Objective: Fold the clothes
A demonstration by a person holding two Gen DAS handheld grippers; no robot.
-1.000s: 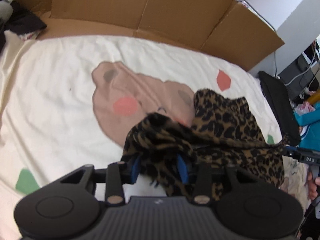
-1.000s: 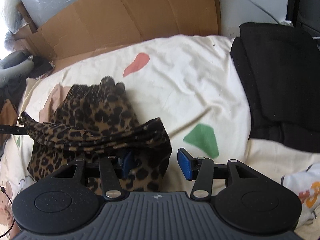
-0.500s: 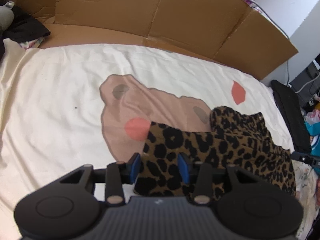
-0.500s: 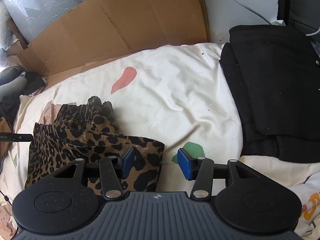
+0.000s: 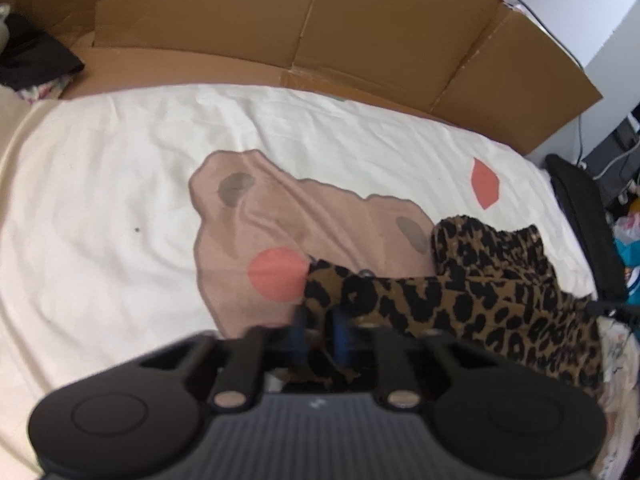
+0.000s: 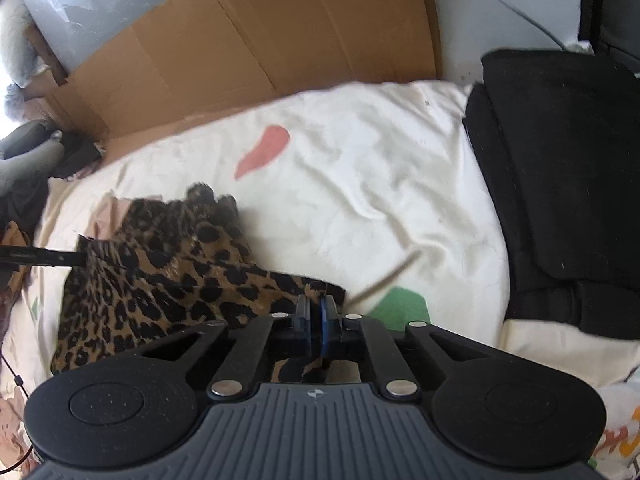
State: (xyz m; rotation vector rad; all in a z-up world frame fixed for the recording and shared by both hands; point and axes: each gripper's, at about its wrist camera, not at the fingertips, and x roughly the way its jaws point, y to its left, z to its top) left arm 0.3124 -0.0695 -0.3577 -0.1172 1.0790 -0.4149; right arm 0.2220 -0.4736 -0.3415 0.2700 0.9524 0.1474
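A leopard-print garment [image 5: 480, 292] lies in a partly folded heap on the cream bed sheet [image 5: 100, 200], over the right side of its pink bear print. My left gripper [image 5: 319, 332] is shut on the garment's near left corner, with cloth pinched between the blue pads. In the right wrist view the same garment [image 6: 160, 288] spreads to the left, and my right gripper [image 6: 315, 316] is shut on its near right corner. The corners sit low, close to the sheet [image 6: 380, 180].
Brown cardboard [image 5: 320, 20] walls the far side of the bed [image 6: 260, 40]. A stack of black folded clothing [image 6: 560, 180] fills the right edge. Dark clothes [image 5: 32, 60] lie at the far left. A white printed garment [image 6: 620, 432] shows at the bottom right.
Both grippers stood open around the garment's near edge half a second ago; now both have shut on its corners. The raised fold of a second ago has dropped flatter.
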